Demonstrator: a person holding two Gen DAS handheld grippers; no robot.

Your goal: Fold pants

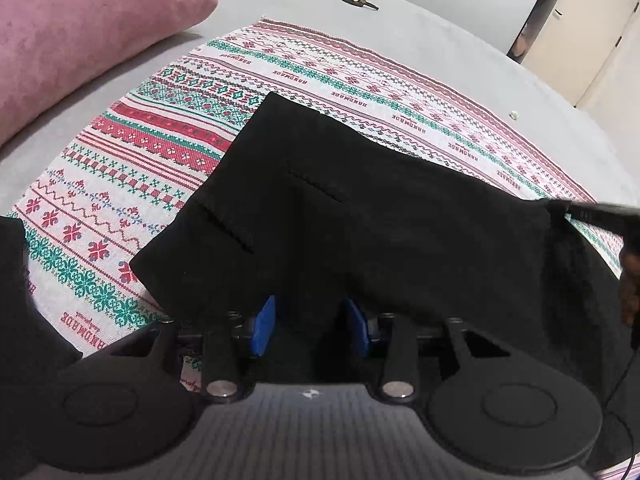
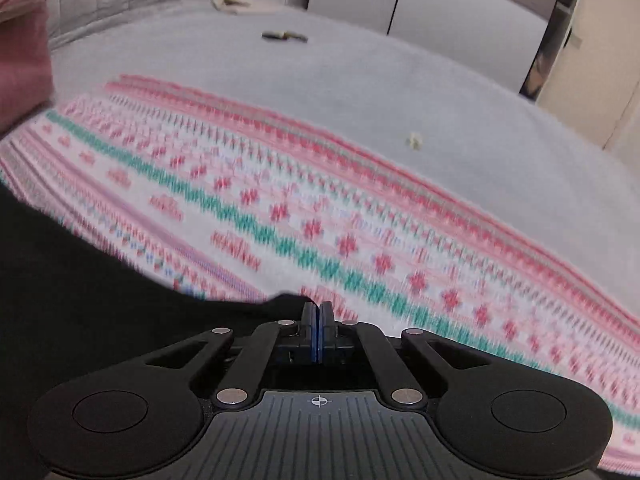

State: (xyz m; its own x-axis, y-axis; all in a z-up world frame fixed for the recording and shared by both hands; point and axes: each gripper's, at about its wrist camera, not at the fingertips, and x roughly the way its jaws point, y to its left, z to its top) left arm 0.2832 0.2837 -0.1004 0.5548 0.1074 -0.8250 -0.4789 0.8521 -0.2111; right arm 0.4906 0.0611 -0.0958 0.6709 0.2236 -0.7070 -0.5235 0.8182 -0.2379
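One patterned cloth (image 1: 168, 140) on grey bed (image 1: 400, 36); pink pillow (image 1: 80, 28) beside.

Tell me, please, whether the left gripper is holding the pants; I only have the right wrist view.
Observer: No. The left gripper is open, its blue pads apart, and the black pants lie just ahead of them.
Operator: Is the fabric bunched up there?
Observer: It lies fairly flat on the patterned cloth, with two slit openings facing up.
Operator: Where does my grip sit on it?
Observer: The left wrist view shows a blurred dark shape at the right-hand corner of the pants, seemingly the right gripper.
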